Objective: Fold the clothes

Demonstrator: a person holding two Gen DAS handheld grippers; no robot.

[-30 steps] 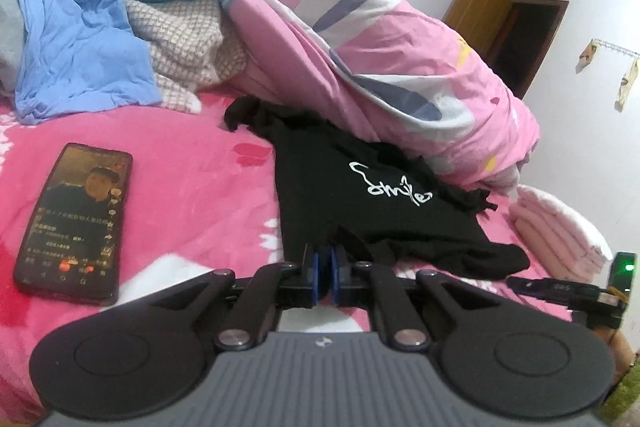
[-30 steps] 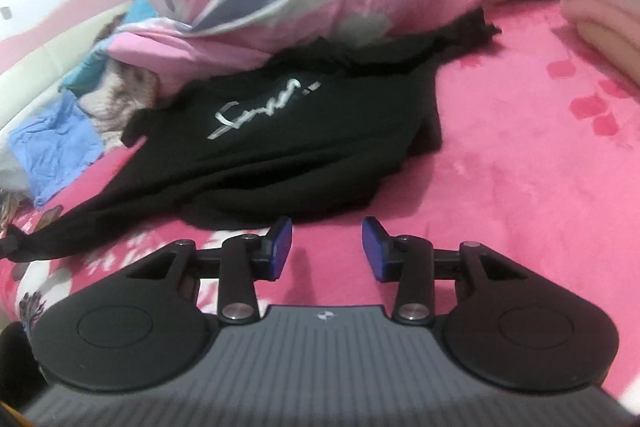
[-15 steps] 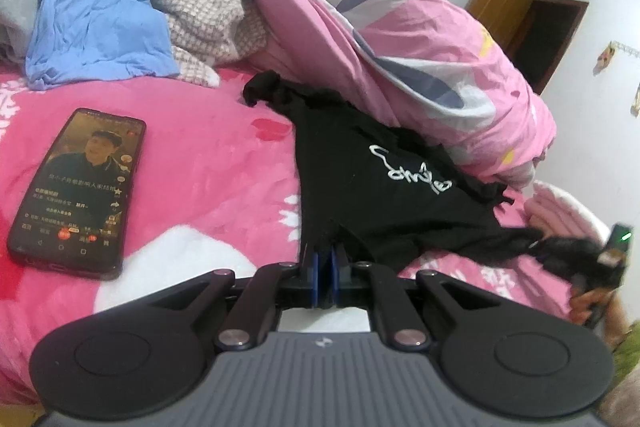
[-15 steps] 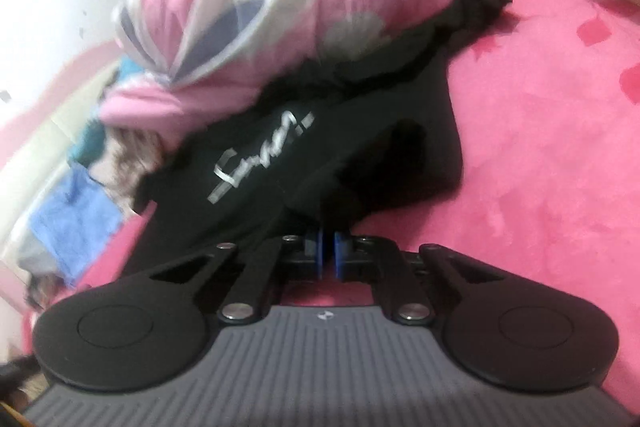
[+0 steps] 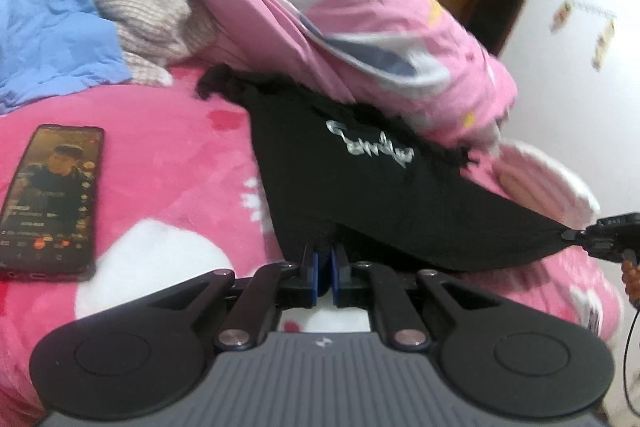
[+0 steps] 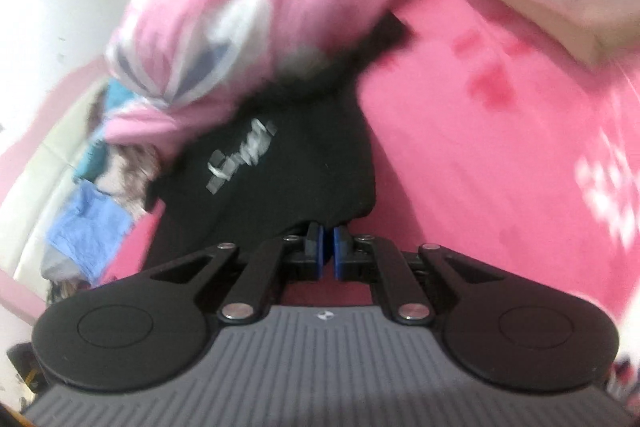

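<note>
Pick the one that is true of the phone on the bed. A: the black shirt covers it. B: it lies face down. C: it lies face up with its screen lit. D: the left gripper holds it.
C: the phone lies flat on the pink blanket, its screen lit and showing a video, apart from the black shirt.

Black shirt (image 5: 360, 187) with white script, pink blanket (image 5: 160, 163), blue cloth (image 5: 52, 35)
</note>
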